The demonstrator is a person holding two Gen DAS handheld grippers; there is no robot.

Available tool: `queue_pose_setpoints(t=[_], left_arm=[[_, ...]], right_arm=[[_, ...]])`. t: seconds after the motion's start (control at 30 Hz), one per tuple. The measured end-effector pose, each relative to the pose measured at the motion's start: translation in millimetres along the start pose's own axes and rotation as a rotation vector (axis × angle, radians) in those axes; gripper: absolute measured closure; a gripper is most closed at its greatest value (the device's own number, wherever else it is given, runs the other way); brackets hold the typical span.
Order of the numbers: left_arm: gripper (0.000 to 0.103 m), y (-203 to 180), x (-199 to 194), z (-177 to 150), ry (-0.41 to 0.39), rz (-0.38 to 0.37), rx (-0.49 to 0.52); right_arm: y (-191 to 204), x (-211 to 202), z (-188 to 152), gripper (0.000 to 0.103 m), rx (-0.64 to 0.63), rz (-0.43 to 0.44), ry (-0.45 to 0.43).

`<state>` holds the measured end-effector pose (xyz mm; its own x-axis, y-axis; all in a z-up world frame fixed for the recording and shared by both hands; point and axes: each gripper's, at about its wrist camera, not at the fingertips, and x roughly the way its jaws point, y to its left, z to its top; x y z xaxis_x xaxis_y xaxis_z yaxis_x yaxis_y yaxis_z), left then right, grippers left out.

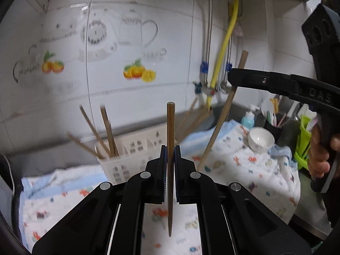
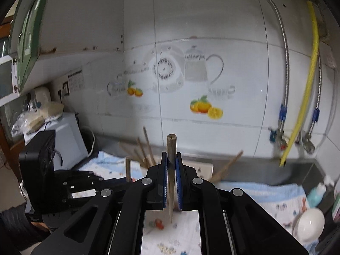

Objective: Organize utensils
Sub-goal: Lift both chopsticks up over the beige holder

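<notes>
1. Left wrist view, left part of the frame: a patterned cloth (image 1: 244,159) is covering the counter. A white slotted basket (image 1: 131,155) is standing on it at centre left.
2. Several loose chopsticks (image 1: 108,131) are leaning in the basket's left compartment, tips up and splayed; motion blur is softening their outlines.
3. Centre of the same frame: the left gripper (image 1: 170,153) is clamping a single wooden chopstick (image 1: 170,127) between its blue pads, jaws pressed together on it. The stick is standing upright, its blunt end above the fingertips and its point below them.
4. Right of centre: the right gripper (image 1: 232,77) is reaching in from the right edge, clamped on a second chopstick (image 1: 221,123) that is slanting down to the left across the cloth.
5. Right edge: a hand (image 1: 318,148) is gripping that tool's handle. A white bowl (image 1: 261,139) is sitting on the cloth just left of it.
6. Right wrist view, lower left: the left gripper's body is showing as a black mass; its jaws cannot be made out here.
7. Centre: the right gripper (image 2: 171,165) is holding its chopstick (image 2: 171,148) upright, jaws closed on it. The basket (image 2: 204,167) is lying behind the fingers, largely hidden.
8. Lower right corner: the white bowl (image 2: 310,223) is resting on the cloth (image 2: 276,195).
</notes>
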<state>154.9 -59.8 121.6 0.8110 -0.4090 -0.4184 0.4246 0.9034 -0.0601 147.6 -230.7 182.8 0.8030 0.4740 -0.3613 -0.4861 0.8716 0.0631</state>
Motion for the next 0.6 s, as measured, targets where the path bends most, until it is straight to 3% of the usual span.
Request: queue_pose_setpoints(t=[0.17, 0.37, 0.6], left_arm=[[0.098, 7, -4, 45, -0.084, 0.026, 0.014], [0.098, 21, 2, 94, -0.19, 0.086, 0.013], [0.098, 43, 24, 112, -0.214, 0.161, -0.001]], right_arm=[[-15, 12, 39, 0.096, 0.012, -0.009, -0.033], [-30, 36, 62, 0.096, 0.015, -0.063, -0.054], [-46, 74, 61, 0.096, 0.032, -0.087, -0.016]])
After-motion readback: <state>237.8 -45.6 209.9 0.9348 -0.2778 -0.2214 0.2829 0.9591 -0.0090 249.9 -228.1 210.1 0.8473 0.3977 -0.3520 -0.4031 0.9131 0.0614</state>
